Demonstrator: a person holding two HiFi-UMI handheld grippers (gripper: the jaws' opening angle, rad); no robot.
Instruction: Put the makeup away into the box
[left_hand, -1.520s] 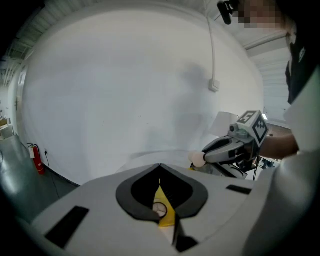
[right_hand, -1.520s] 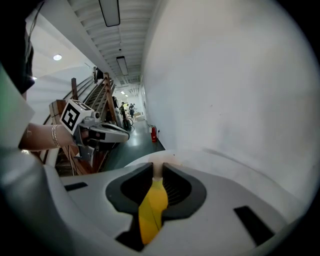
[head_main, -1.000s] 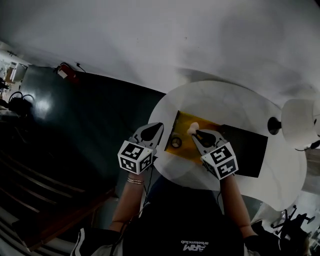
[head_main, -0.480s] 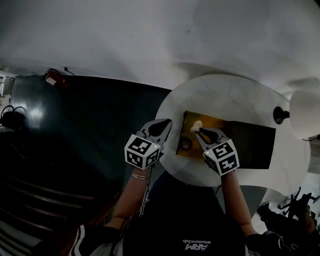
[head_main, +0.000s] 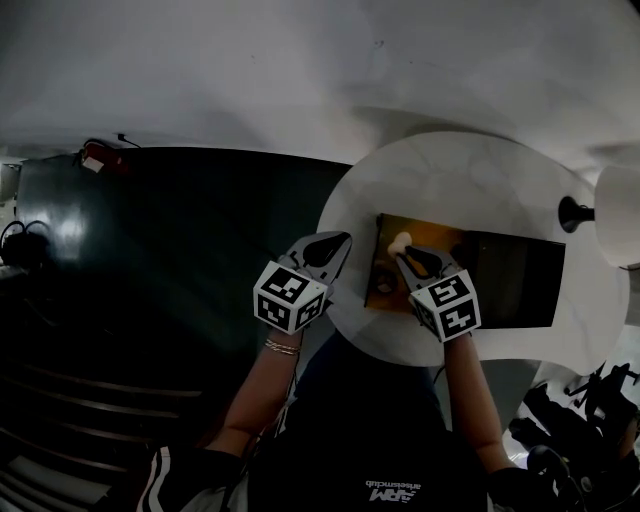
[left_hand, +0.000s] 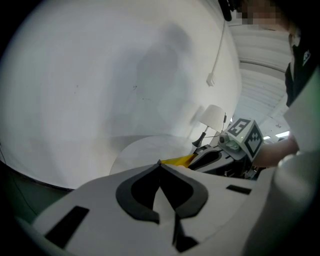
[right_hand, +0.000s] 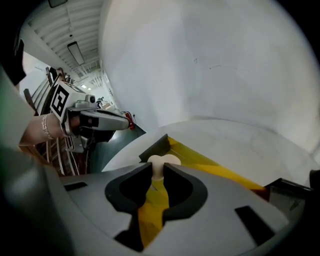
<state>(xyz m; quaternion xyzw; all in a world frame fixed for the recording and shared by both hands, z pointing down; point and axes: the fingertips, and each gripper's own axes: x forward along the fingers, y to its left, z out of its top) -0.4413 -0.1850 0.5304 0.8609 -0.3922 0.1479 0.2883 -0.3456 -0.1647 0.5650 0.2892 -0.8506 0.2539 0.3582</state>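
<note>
A box with a yellow lining (head_main: 441, 239) lies open on the round white table (head_main: 450, 170), its black lid (head_main: 515, 280) flat to the right. A small round dark item (head_main: 381, 287) rests in the box's near left corner. My right gripper (head_main: 405, 250) hangs over the box, shut on a cream mushroom-shaped makeup sponge (head_main: 401, 240). In the right gripper view the sponge (right_hand: 161, 161) pokes out between the tips above the yellow lining (right_hand: 200, 162); these jaws have just been opening a little. My left gripper (head_main: 345, 238) is shut and empty beside the table's left edge.
A white table lamp (head_main: 618, 212) on a black base (head_main: 572, 213) stands at the table's right side. A white wall rises behind the table. A dark green floor (head_main: 180, 250) lies to the left, with a red object (head_main: 95, 156) on it.
Both grippers have sunk and tipped downward. The right one has carried the cream sponge lower over the yellow box. The left one stays shut by the table's edge.
</note>
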